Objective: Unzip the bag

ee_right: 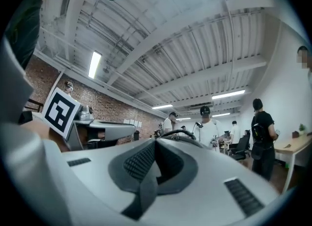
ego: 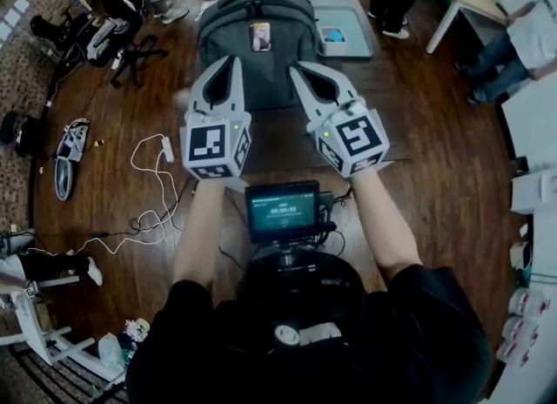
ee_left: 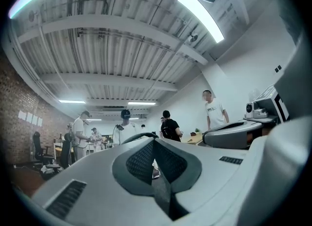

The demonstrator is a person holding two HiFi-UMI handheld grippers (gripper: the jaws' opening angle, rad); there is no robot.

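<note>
A grey backpack [ego: 257, 41] stands on the dark table [ego: 287, 145], its front facing me with a small tag [ego: 260, 37] on it. My left gripper [ego: 233, 61] is raised in front of the bag's lower left and my right gripper [ego: 297, 68] in front of its lower right, both a little short of it. Both point forward and upward. In the left gripper view the jaws of the left gripper [ee_left: 154, 143] are shut with nothing between them. The right gripper [ee_right: 155, 143] is shut and empty too. A dark arc, likely the bag's handle [ee_right: 178, 133], shows just over the jaws.
A shallow tray with a blue object [ego: 335, 37] lies on the table right of the bag. A small screen [ego: 281, 211] hangs at my chest. White cables [ego: 148, 211] trail on the wood floor at left, near an office chair [ego: 117, 32]. Several people stand around the room.
</note>
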